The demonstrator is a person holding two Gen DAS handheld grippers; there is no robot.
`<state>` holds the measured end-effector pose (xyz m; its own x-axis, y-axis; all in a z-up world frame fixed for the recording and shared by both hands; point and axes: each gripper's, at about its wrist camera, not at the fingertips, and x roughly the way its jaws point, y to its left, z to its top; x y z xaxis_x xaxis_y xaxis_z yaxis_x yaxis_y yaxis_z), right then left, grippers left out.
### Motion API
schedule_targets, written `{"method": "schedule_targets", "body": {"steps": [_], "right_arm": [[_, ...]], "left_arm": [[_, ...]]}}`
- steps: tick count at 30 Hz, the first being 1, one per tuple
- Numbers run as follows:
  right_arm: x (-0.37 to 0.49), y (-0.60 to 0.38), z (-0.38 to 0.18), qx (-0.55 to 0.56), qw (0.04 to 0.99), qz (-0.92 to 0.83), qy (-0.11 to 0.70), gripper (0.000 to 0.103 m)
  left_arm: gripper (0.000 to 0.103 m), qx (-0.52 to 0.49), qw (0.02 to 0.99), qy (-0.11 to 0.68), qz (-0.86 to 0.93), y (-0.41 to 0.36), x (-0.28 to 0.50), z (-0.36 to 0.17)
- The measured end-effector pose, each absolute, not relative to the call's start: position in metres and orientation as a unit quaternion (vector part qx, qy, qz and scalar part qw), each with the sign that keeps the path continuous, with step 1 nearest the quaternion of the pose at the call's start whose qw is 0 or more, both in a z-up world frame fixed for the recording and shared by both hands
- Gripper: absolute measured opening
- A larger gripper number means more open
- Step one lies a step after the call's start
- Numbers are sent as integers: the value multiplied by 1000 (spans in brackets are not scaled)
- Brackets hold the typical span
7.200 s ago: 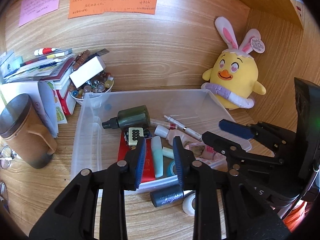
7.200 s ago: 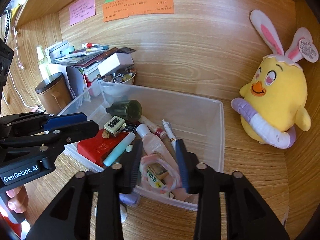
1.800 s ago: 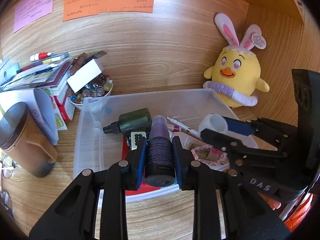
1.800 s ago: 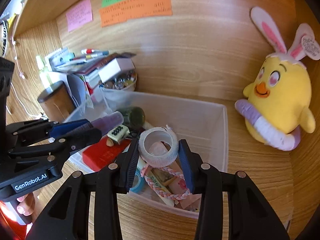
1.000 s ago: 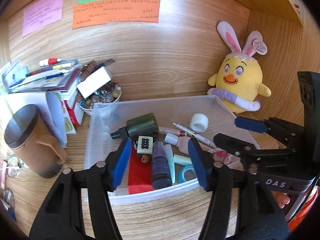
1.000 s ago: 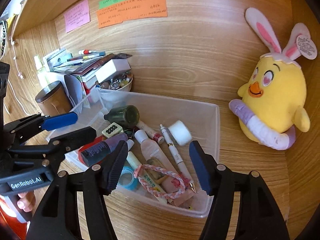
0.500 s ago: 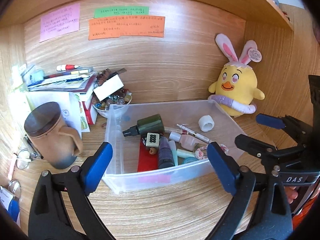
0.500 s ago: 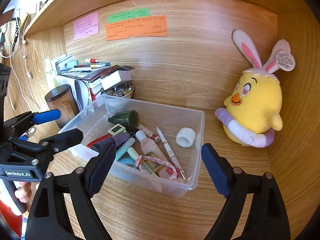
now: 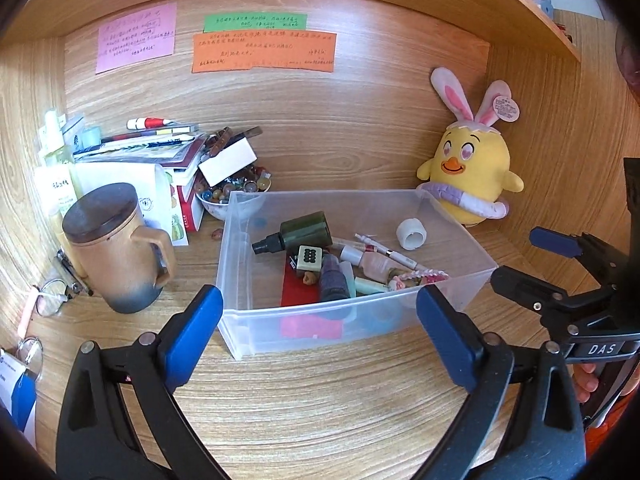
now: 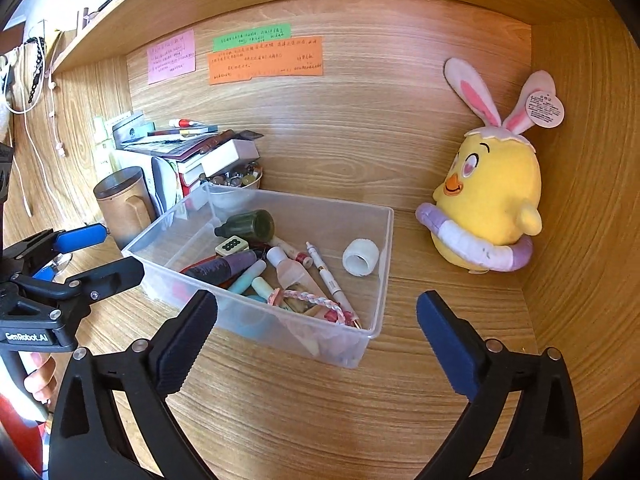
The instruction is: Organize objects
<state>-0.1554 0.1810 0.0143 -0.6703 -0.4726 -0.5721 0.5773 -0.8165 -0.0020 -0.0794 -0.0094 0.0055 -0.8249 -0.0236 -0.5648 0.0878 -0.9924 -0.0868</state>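
Observation:
A clear plastic bin point(image 9: 240, 240) stands on the wooden desk. Inside it lie a purple bottle point(image 9: 332, 280), a white tape roll point(image 9: 411, 233), a dark green bottle point(image 9: 304, 230), a red box point(image 9: 298, 292), a pen and other small items. My left gripper point(image 9: 318, 300) hangs wide open in front of the bin's near wall and touches nothing. The right gripper point(image 10: 317, 300) is short of the bin's point(image 10: 380, 264) right near corner; its jaws are opening with nothing between them. The roll point(image 10: 361, 257) rests against the bin's right wall, the purple bottle point(image 10: 224, 266) near the middle.
A yellow plush chick point(image 9: 470, 176) with rabbit ears sits in the back right corner. Left of the bin stand a brown lidded mug point(image 9: 114, 248), a stack of books point(image 9: 160, 152) and a bowl of beads point(image 9: 236, 192). Sticky notes point(image 9: 264, 52) hang on the back wall.
Both grippers have drawn back from the bin and spread their jaws wide. The purple bottle and the white roll stay where they lay in the bin.

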Motion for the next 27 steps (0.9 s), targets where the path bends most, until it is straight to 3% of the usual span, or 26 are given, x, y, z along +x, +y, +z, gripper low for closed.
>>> {"method": "schedule_targets", "body": {"steps": [27], "right_arm": [[-156,182,9,295,290,-906,86,101]], "left_arm": [[99,314,20,73,-946,-8,-86,-2]]}}
